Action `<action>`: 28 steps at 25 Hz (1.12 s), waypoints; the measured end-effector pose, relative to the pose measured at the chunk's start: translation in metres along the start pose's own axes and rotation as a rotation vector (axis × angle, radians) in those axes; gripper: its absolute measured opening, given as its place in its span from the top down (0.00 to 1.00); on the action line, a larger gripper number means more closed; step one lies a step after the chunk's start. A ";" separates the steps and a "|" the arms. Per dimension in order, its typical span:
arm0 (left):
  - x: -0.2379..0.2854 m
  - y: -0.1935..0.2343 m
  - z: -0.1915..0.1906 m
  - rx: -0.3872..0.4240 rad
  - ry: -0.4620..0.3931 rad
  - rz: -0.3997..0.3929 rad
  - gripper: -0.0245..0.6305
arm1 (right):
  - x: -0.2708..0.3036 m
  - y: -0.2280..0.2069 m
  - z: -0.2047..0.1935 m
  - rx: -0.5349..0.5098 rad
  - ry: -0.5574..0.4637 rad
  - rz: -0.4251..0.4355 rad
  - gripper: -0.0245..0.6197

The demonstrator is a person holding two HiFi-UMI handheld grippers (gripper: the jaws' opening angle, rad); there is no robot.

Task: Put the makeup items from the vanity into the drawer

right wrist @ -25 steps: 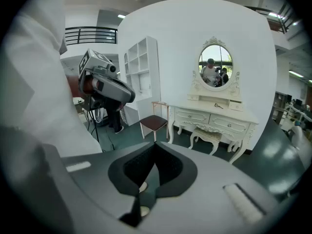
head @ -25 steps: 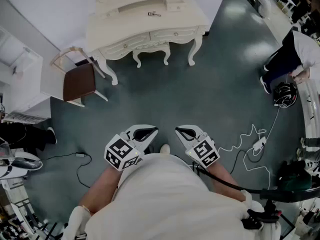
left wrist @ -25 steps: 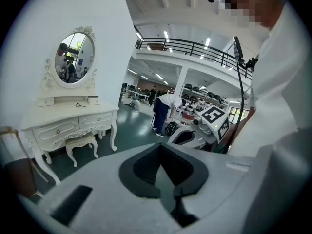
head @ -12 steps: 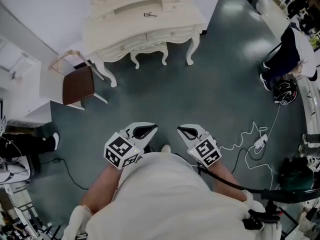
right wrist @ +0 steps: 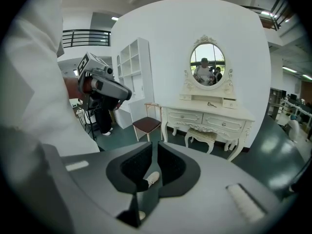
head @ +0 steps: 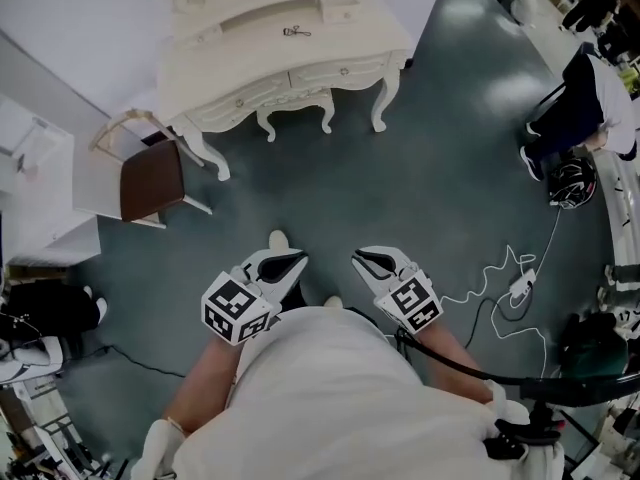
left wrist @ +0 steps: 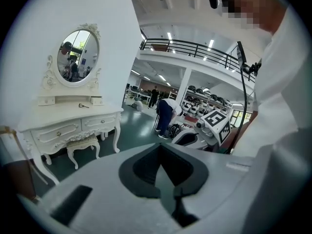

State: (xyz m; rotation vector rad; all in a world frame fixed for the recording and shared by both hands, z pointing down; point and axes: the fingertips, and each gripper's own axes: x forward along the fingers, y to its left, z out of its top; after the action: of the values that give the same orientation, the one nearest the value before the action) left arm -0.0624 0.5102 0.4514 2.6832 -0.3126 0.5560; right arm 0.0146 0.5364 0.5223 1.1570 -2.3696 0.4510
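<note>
Head view: makeup item on vanity top, long axis crosswise, well ahead of both grippers (more in line with left gripper). Left and right gripper jaws nearly together, empty.

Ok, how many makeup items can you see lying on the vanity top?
1: a small dark tool lies near the middle of the vanity top. From this far off, anything smaller could go unseen.
</note>
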 end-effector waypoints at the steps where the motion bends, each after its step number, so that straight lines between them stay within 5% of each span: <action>1: 0.003 0.013 0.004 -0.005 -0.001 -0.006 0.96 | 0.009 -0.009 0.006 0.004 0.002 -0.004 0.91; 15: 0.010 0.217 0.108 0.072 -0.018 -0.167 0.96 | 0.151 -0.128 0.142 0.043 0.020 -0.149 0.93; 28: -0.011 0.364 0.151 0.015 -0.090 -0.106 0.96 | 0.260 -0.225 0.224 -0.044 0.073 -0.159 0.93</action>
State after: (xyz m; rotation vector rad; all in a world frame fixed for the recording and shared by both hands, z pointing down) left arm -0.1260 0.1212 0.4349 2.7254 -0.1902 0.4084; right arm -0.0036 0.1272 0.4935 1.2752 -2.1942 0.3778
